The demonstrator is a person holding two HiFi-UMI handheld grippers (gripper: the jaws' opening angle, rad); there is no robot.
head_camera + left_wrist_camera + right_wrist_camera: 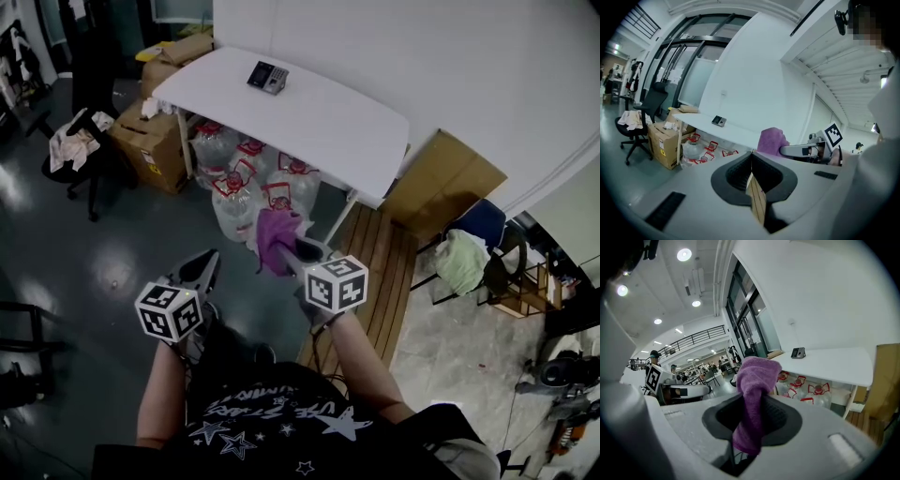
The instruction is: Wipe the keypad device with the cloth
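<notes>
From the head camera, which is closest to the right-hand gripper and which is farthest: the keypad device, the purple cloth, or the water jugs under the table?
1. purple cloth, clamped in the right gripper itself.
2. water jugs, ahead, under the white table.
3. keypad device, on the table's far left end.

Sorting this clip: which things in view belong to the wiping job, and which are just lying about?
Job: purple cloth, clamped in the right gripper; keypad device on the white table.
Lying about: water bottles under the table; cardboard boxes; office chair.
</notes>
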